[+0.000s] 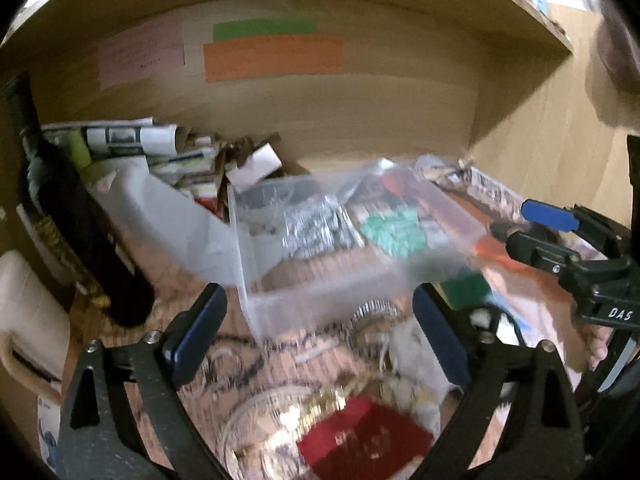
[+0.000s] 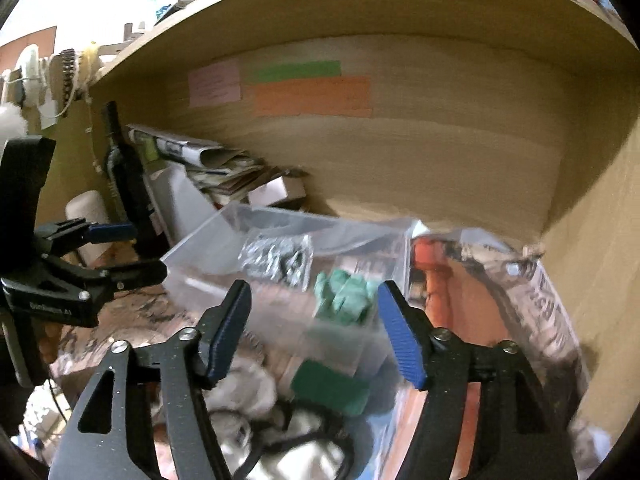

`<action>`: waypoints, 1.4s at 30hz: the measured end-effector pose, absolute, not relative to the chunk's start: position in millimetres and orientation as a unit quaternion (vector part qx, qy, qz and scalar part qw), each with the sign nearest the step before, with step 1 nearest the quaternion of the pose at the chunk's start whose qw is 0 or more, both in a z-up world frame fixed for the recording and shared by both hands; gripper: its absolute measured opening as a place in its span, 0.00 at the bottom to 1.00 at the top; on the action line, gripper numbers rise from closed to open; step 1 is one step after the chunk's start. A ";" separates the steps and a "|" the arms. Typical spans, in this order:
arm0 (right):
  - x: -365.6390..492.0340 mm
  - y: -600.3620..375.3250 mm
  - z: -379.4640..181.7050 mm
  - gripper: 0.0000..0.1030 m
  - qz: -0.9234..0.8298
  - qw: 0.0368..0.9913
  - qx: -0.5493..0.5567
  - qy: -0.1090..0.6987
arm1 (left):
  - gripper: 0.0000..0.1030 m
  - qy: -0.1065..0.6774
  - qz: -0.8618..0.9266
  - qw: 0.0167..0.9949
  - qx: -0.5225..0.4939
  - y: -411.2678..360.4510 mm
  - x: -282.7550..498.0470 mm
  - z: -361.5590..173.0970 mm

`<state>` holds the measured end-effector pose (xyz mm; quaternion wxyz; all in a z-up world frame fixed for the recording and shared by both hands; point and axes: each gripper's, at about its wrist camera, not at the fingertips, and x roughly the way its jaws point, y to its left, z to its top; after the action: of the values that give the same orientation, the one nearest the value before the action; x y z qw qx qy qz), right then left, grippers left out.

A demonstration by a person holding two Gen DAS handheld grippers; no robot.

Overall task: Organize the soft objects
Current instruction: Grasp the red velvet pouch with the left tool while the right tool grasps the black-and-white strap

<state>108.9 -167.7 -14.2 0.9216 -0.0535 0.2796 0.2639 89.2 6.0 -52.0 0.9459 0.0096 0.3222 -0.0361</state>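
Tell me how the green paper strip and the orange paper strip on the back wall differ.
The green strip sits above the orange strip. The green strip is narrower and shorter; the orange strip is taller and reaches further right. Both lie flat on the wooden back wall.

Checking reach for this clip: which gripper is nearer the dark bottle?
Left. The left gripper hovers open just right of the dark bottle; the right gripper, also open, is farther right, over the clear container.

A see-through box sat just ahead of the right gripper, with a small bag inside it. A tall bottle stood far to its left, and papers lay behind the box.
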 end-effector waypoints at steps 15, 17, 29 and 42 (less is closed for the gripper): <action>56.8 -158.3 -77.7 0.77 0.267 0.892 -0.053 0.361 | 0.95 0.381 -0.006 0.924 0.012 9.7 44.3 -117.7; 54.7 -160.2 -82.7 0.77 0.262 0.891 -0.054 0.367 | 0.95 0.383 0.003 0.924 0.009 17.1 39.2 -121.8; 60.8 -190.2 -101.6 0.77 0.224 0.891 -0.027 0.394 | 0.95 0.399 -0.001 0.916 -0.033 39.6 33.8 -125.8; 63.6 -196.2 -105.0 0.32 0.223 0.895 -0.015 0.385 | 0.50 0.401 -0.054 0.912 -0.065 34.0 56.7 -139.9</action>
<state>63.6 -196.2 -105.0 0.8954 -0.0149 0.3850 0.2233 56.7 34.0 -139.9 0.9120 -0.0649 0.4014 -0.0535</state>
